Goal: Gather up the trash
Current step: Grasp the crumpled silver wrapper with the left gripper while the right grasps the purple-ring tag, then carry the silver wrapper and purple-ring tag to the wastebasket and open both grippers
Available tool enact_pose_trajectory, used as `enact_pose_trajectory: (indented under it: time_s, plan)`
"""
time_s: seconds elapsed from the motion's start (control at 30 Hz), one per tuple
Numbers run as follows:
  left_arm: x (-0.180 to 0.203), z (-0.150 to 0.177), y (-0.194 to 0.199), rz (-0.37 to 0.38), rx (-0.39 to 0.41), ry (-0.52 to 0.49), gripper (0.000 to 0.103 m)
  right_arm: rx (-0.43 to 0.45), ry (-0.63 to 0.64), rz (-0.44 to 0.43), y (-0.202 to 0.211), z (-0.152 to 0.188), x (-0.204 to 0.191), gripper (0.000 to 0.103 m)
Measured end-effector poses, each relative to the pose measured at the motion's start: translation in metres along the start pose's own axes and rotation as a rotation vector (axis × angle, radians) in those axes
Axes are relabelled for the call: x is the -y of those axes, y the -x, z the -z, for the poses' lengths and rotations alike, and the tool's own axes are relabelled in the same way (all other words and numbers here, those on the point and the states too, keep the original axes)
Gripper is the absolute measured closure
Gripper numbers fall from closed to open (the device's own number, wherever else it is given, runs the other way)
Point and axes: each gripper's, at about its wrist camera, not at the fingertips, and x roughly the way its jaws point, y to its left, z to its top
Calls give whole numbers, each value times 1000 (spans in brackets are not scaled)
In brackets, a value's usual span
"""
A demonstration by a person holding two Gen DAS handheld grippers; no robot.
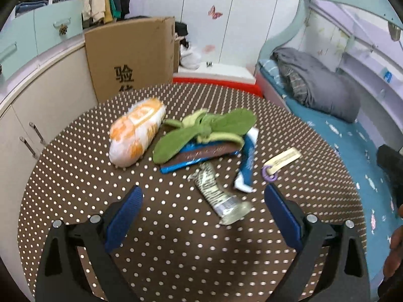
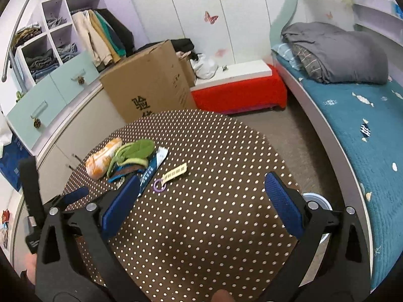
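On the brown dotted table [image 1: 75, 176] lie an orange-and-white wrapper [image 1: 136, 133], a green plush leaf toy [image 1: 204, 130], a blue-and-brown wrapper [image 1: 199, 157] under it, a blue-and-white wrapper [image 1: 248, 163], a squeezed tube [image 1: 219, 193], and a cream tag with a purple ring [image 1: 282, 161]. My left gripper [image 1: 202, 200] is open and empty, with the tube just ahead between its fingers. My right gripper [image 2: 201, 188] is open and empty over the table [image 2: 214, 226]. The tag [image 2: 173, 173], the toy [image 2: 136, 151] and the orange wrapper [image 2: 103, 158] lie ahead to its left.
A cardboard box [image 1: 131, 58] and cabinets [image 1: 50, 95] stand behind and left of the table. A red bench [image 2: 239, 93] is behind it. A bed with a blue cover [image 2: 365, 130] runs along the right. A round white bin [image 2: 317, 202] sits on the floor beside the table.
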Motion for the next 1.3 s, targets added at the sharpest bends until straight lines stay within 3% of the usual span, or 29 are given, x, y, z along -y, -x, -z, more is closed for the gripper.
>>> enact_pose_trajectory:
  time_s: [0.1,0.2,0.27,0.33,0.4,0.57,0.73,0.8,0.93,1.07,1.3]
  plan:
    - [-3,-1,-13,-9,-23,5,9,-19,8,-9,-5,5,-3,6]
    - [-5,-3,-32,-6,-70,3,34,-36,20,-15,-10,7,-9,6]
    - [-3,-4,-32,-14,-59,-22,41,-55,30,-22,-16,10,-11,6]
    - [0,-5,-29,1,-57,-48,66,-82,40,-34,-27,13,-15,6]
    - [0,-5,-26,29,-63,-56,82,-106,62,-35,-41,15,-22,6]
    - [-13,7,-12,65,-60,-68,84,-164,162,-23,-81,20,-48,9]
    - [-31,15,-6,60,-52,-31,84,-215,273,4,-112,23,-73,41]
    - [-37,17,-4,67,-50,-14,84,-196,325,31,-118,24,-81,50]
    - [-40,21,-3,79,-45,4,84,-189,388,37,-123,25,-93,80]
    - [-43,22,-4,93,-44,15,84,-207,367,-28,-117,29,-92,80]
    - [-38,23,5,108,-30,13,84,-147,316,-57,-80,31,-73,80]
